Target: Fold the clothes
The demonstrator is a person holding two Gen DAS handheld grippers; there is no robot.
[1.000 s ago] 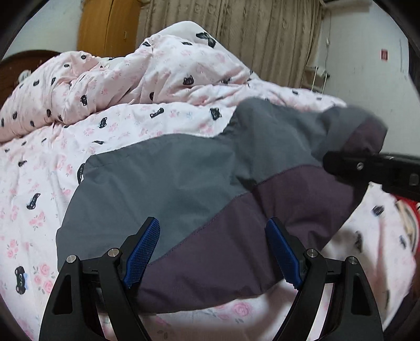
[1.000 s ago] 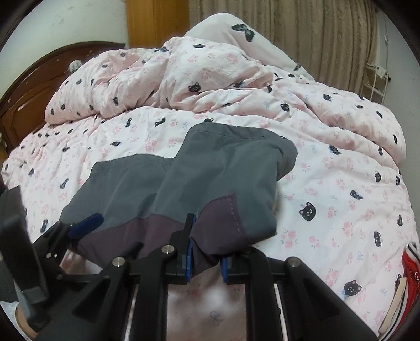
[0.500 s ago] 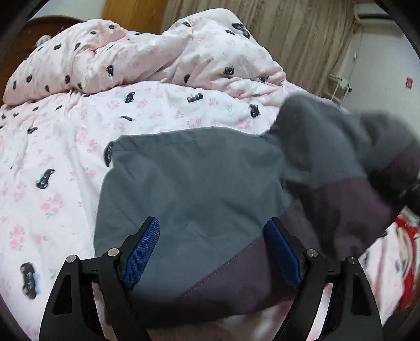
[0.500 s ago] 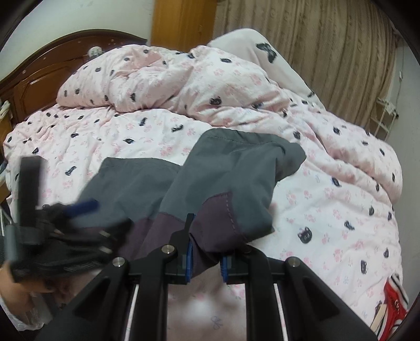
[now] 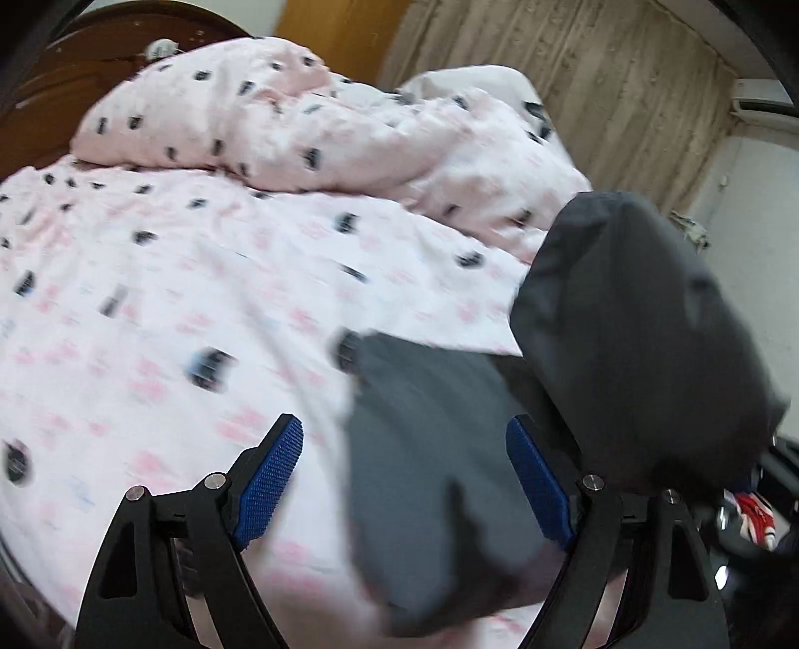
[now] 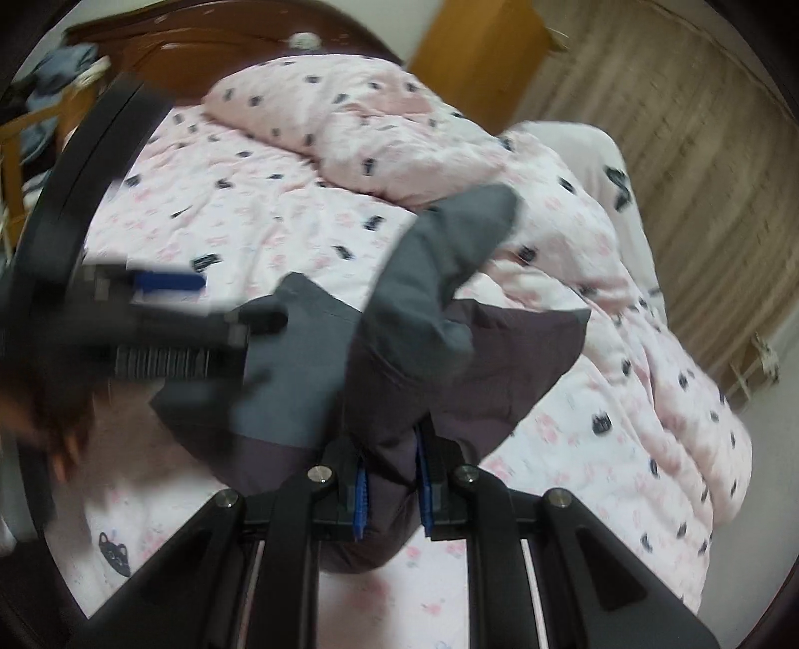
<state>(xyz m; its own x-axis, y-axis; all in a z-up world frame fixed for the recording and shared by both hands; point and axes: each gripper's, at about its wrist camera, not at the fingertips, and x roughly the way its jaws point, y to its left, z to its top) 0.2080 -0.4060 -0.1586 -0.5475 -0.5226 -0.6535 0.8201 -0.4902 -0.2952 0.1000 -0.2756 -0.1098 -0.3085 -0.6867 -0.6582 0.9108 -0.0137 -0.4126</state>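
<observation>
A grey and dark purple garment [image 6: 299, 379] lies on the pink patterned quilt [image 6: 259, 209]. My right gripper [image 6: 392, 499] is shut on a bunched purple fold of it, and a grey flap [image 6: 439, 259] stands up in front. In the left wrist view the lifted part of the garment [image 5: 639, 339] hangs dark at the right, and the flat grey part [image 5: 424, 449] lies under my left gripper [image 5: 404, 479]. That gripper is open, its blue pads [image 5: 269, 479] wide apart and pressing on nothing. It shows blurred at the left of the right wrist view as the left gripper [image 6: 219, 309].
A heaped quilt [image 5: 299, 115] fills the back of the bed before a dark wooden headboard [image 6: 209, 45]. A beige curtain [image 5: 574, 75] hangs behind. Something red and white [image 5: 754, 514] lies at the bed's right edge. A person's hand [image 6: 30, 414] shows blurred at the left.
Both views have rolled and swung. The right gripper has carried its held fold up and over toward the left. The left gripper has slid to the garment's left edge, still open.
</observation>
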